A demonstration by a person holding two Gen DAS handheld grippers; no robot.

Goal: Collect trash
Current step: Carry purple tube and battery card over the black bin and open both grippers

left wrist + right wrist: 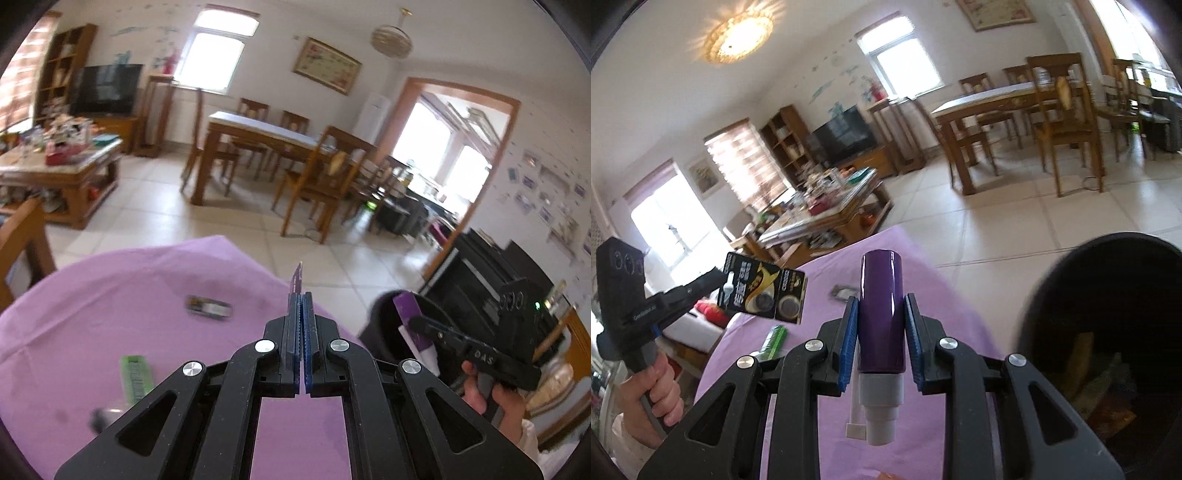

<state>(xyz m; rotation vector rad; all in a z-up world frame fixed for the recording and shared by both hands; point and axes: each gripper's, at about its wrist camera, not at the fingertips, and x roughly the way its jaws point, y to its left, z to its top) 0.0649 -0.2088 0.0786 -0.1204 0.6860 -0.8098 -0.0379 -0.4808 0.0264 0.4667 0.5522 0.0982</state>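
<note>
"DAS" on the right tongs' body [484, 359]; possibly "CR2032" on the battery card [762, 293].

Bright, soft daylight throughout, with no hard shadows on the pale floor tiles [207, 218]. Blown out to pure white at the window [212, 61] in the upper middle of the left wrist view and at the doorway [443, 147] on its right. Glowing warmly at upper left of the right wrist view from a lit ceiling lamp [738, 33], with rays fanning over the ceiling. Glossy streak of glare down the purple bottle [881, 314]. Strong fisheye bending of walls and furniture, dark vignette in every corner. Motion-smeared on the purple cloth [110, 295]: small wrappers [208, 308], black bin rim [1071, 266]. Sharp only on near black gripper frames.
</note>
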